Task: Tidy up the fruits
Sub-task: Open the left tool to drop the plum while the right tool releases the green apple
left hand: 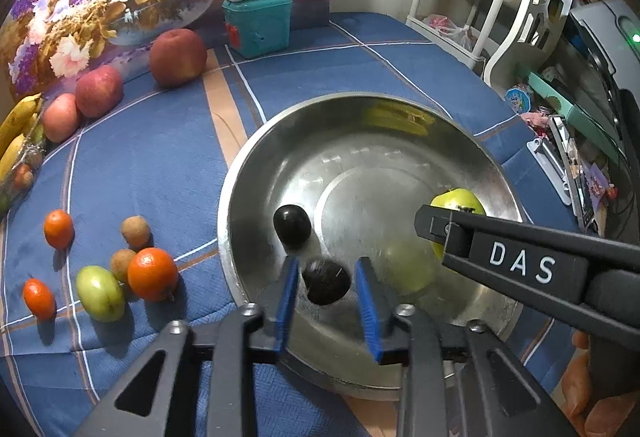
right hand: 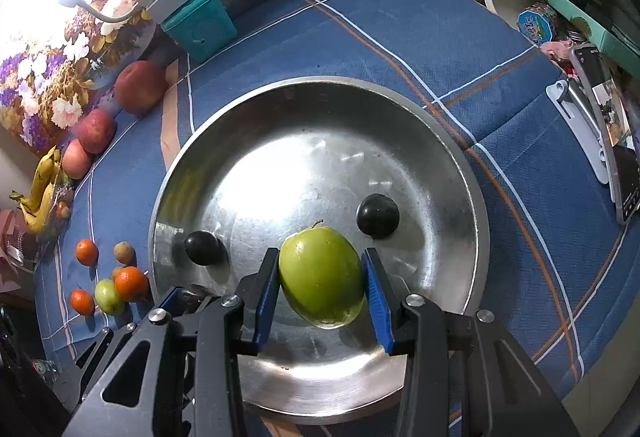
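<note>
A steel basin [left hand: 240, 173] [right hand: 460, 141] stands on the blue checked cloth. My left gripper [left hand: 327, 289] hangs over the basin's near side, its blue pads apart. A blurred dark round fruit [left hand: 326, 281] sits between the pads with a gap on each side. Another dark fruit [left hand: 292, 223] lies just beyond it in the basin. My right gripper [right hand: 322, 293] is shut on a green fruit [right hand: 322, 277] above the basin floor. In the right wrist view, dark fruits lie to the left [right hand: 202, 247] and right [right hand: 378, 215] of it.
On the cloth left of the basin lie oranges [left hand: 152, 273], a green fruit [left hand: 100, 293], small brown fruits [left hand: 136, 231], apples [left hand: 178, 57] and bananas [left hand: 16, 125]. A teal box [left hand: 258, 25] stands at the back. A phone on a stand [right hand: 612, 141] sits at the right table edge.
</note>
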{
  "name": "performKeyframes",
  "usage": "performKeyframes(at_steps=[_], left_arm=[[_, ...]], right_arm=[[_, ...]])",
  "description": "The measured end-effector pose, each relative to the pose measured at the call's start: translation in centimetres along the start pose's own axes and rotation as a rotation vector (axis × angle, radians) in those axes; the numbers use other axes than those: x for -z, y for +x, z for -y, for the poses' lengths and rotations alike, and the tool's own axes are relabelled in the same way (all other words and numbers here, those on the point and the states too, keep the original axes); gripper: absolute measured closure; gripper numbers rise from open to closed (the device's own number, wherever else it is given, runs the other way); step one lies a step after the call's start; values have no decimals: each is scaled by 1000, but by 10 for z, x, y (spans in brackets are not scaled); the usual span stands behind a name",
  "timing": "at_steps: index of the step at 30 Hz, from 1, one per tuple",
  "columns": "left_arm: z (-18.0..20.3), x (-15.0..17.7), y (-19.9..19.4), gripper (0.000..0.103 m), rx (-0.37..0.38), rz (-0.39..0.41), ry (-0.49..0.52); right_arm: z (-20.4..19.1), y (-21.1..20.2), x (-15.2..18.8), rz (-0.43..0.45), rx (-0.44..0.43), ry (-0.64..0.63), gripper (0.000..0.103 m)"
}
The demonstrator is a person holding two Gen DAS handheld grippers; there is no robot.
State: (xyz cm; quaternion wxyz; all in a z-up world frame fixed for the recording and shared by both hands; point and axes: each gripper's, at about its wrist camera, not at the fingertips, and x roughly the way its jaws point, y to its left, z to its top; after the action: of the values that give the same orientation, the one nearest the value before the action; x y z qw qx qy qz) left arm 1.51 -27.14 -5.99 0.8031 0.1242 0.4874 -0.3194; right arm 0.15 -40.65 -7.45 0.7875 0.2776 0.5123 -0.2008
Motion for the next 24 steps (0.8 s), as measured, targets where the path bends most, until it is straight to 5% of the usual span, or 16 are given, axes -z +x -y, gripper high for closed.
performKeyframes(at_steps=[2,24], left_arm=[[0,0,-2,45,6,12,-1],[-44,3,-29,40,-46,-25,-154]], right_arm=[[0,0,0,-1,1,-1,60],[-1,11,7,-7,15,-5,60]])
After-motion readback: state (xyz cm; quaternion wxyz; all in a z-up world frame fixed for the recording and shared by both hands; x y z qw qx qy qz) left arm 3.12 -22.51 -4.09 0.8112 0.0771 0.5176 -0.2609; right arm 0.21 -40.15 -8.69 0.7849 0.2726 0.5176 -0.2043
